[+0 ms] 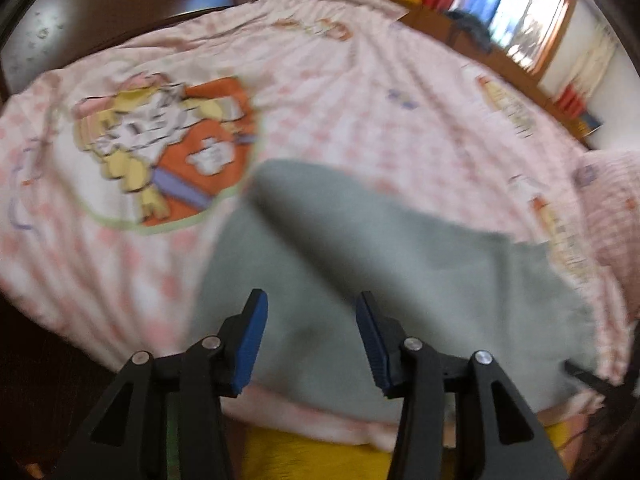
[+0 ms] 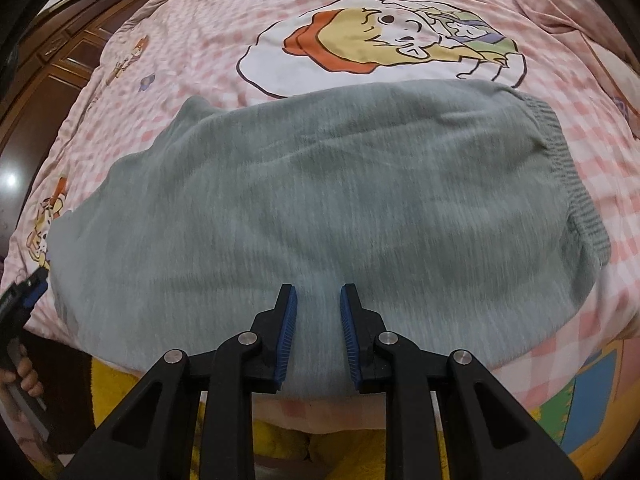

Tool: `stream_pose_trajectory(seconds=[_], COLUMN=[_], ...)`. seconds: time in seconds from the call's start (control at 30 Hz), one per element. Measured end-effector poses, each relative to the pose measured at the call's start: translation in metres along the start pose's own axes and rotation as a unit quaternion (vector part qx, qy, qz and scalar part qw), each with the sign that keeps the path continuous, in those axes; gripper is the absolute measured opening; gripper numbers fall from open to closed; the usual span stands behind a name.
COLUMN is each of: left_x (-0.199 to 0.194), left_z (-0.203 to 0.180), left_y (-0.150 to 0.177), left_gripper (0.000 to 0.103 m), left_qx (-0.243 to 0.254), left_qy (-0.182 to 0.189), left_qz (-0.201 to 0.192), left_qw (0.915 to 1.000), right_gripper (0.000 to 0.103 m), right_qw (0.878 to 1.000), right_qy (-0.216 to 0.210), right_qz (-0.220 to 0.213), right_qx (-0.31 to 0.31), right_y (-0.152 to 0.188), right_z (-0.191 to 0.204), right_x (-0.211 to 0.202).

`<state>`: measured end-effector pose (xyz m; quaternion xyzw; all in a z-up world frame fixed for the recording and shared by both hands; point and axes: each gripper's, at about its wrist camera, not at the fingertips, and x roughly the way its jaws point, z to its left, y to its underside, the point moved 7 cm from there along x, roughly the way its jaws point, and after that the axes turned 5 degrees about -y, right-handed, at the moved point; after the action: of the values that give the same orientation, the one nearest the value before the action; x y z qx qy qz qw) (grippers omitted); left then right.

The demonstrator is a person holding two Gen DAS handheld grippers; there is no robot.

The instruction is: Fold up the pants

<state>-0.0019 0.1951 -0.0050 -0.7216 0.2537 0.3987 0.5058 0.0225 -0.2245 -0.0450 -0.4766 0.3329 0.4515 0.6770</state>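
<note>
While both grippers (image 1: 312, 300) (image 2: 318, 294) hang released, grey pants (image 2: 320, 200) lie folded, ribbed cuff (image 2: 572, 184) rightward.

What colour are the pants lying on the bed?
Heathered grey-green pants, clearest in the right wrist view.

No text, label, brand or number can be read anywhere. The pink checked bedsheet (image 2: 360, 20) carries only cartoon prints; small scribbled marks beside those figures are too blurred to make out as writing.
</note>
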Motion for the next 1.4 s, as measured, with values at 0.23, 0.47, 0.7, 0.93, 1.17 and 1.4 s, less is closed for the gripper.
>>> stream_pose_trajectory(seconds=[0.23, 0.47, 0.7, 0.93, 1.17, 1.4], left_x=[0.024, 0.005, -0.028, -0.015, -0.029, 0.022], left_z=[-0.02, -0.061, -0.14, -0.204, -0.2, -0.199], left_y=[-0.02, -0.024, -0.021, 0.015, 0.012, 0.0], left_gripper=[0.053, 0.007, 0.007, 0.042, 0.055, 0.055], left_qx=[-0.031, 0.006, 0.082, 0.145, 0.165, 0.203], left_qy=[0.02, 0.066, 0.133, 0.171, 0.147, 0.095], left_qz=[-0.014, -0.016, -0.021, 0.037, 0.0, 0.021], left_qw=[0.9992, 0.9976, 0.9875, 0.974, 0.9753, 0.9744], right_gripper=[0.024, 0.026, 0.027, 0.027, 0.027, 0.028], right_qw=[1.0, 1.0, 1.0, 1.0, 0.999, 0.999], right_qy=[0.012, 0.009, 0.0, -0.021, -0.03, -0.034], right_qz=[-0.006, -0.008, -0.011, -0.016, -0.022, -0.024], right_qx=[-0.007, -0.011, -0.009, -0.006, 0.0, 0.001], right_y=[0.002, 0.001, 0.001, 0.002, 0.003, 0.003], right_z=[0.002, 0.001, 0.001, -0.003, -0.005, -0.005], right_x=[0.001, 0.004, 0.005, 0.003, 0.003, 0.003])
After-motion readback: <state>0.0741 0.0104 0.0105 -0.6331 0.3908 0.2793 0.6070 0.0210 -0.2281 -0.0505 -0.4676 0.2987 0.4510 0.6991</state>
